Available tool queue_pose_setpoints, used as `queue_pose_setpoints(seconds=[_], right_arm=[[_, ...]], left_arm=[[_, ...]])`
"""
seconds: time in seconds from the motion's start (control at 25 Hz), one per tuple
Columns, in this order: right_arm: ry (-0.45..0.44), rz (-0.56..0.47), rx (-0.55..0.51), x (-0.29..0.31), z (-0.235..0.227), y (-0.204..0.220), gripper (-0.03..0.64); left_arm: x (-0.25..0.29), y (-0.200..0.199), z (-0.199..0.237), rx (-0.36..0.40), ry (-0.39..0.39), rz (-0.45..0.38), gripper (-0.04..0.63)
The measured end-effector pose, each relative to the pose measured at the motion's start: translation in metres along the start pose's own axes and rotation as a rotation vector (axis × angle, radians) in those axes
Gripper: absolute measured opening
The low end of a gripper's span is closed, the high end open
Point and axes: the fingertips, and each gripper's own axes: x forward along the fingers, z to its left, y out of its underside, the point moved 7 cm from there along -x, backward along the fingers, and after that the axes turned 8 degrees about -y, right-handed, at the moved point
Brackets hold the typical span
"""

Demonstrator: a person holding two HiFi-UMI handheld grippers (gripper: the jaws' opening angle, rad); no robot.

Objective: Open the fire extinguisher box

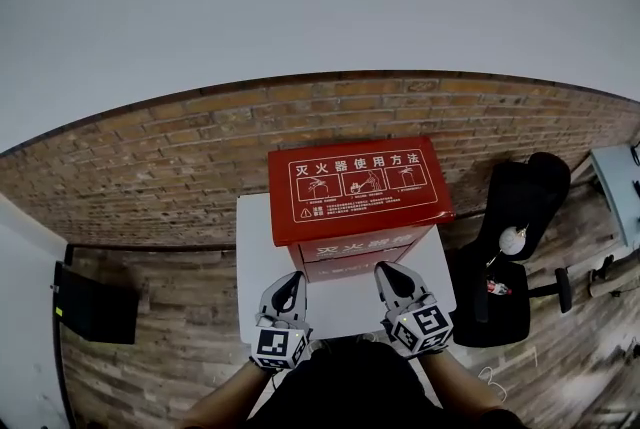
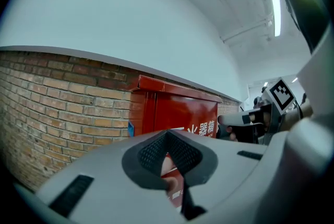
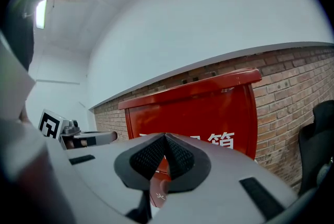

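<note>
facing the closed fire extinguisher box (image 1: 358, 202), left gripper (image 1: 288, 293) and right gripper (image 1: 393, 282) pinched together, empty, poised before its front, lid unopened.

A red rectangular metal fire extinguisher box (image 1: 360, 192) with white printing on its lid stands just ahead of both tongs on a white surface (image 1: 258, 247). The left tongs (image 1: 292, 279) and right tongs (image 1: 387, 269) point at its front, jaws together. A black office chair (image 1: 515, 217) sits right of the right tongs. A brown brick wall (image 1: 180, 157) runs beyond the box.
</note>
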Motion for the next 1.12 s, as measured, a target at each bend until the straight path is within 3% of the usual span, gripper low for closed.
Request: queue_pose_setpoints(seconds=[0.36, 0.48, 0.64, 0.72, 0.8, 0.88, 1.0, 1.12], right_arm=[[-0.094, -0.011, -0.003, -0.003, -0.013, -0.01, 0.018], [-0.117, -0.058, -0.018, -0.012, -0.019, -0.024, 0.018], [-0.121, -0.156, -0.133, -0.033, -0.03, -0.06, 0.02], [-0.113, -0.189, -0.206, -0.043, -0.038, -0.08, 0.024], [-0.1, -0.199, -0.243, -0.051, -0.048, -0.096, 0.132], [-0.077, -0.204, -0.256, -0.059, -0.06, -0.106, 0.194], [-0.058, -0.212, -0.29, -0.065, -0.081, -0.116, 0.24], [-0.069, -0.18, -0.259, -0.065, -0.104, -0.114, 0.264]], left_arm=[[0.008, -0.004, -0.017, -0.003, -0.02, 0.004, 0.014], [0.006, -0.018, -0.022, 0.017, 0.0, -0.068, 0.014], [0.001, -0.041, -0.026, 0.043, -0.007, -0.121, 0.018], [0.001, -0.054, -0.025, 0.053, -0.004, -0.162, 0.071], [-0.001, -0.065, -0.021, 0.071, -0.023, -0.197, 0.117], [-0.003, -0.074, -0.016, 0.093, -0.042, -0.22, 0.15], [-0.006, -0.085, -0.001, 0.105, -0.065, -0.238, 0.199], [-0.002, -0.09, 0.021, 0.097, -0.082, -0.216, 0.248]])
